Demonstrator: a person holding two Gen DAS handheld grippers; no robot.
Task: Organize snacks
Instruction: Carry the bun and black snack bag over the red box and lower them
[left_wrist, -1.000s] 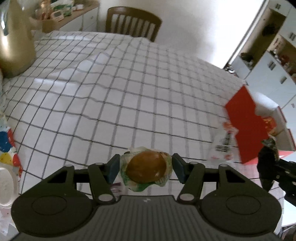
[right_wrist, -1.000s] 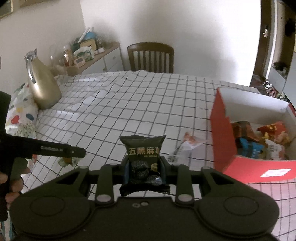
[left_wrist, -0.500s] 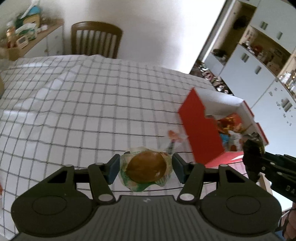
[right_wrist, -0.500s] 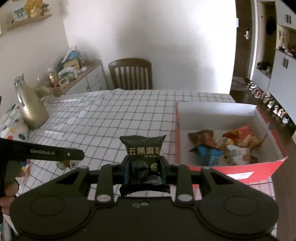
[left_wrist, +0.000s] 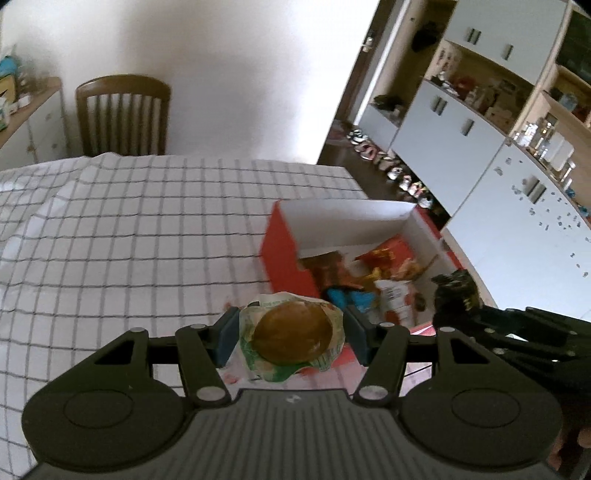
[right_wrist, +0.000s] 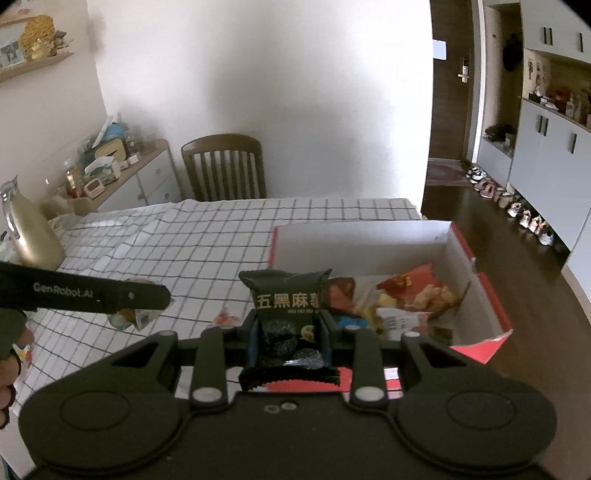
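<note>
A round brown bun in a clear, green-printed wrapper (left_wrist: 293, 338) sits pinched between the blue pads of the left gripper (left_wrist: 291, 334), jaws about half open around it. A black sesame snack packet (right_wrist: 288, 317) stands upright in the right gripper (right_wrist: 289, 338), jaws narrowly clamped. Both hang at the near-left of the red snack box (right_wrist: 495, 314), whose contents look like mixed packets, blurred.

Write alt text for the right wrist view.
The right gripper holds a black snack packet upright, just short of an open red box of snacks on a checked tablecloth. At left, the left gripper holds another wrapped snack.
</note>
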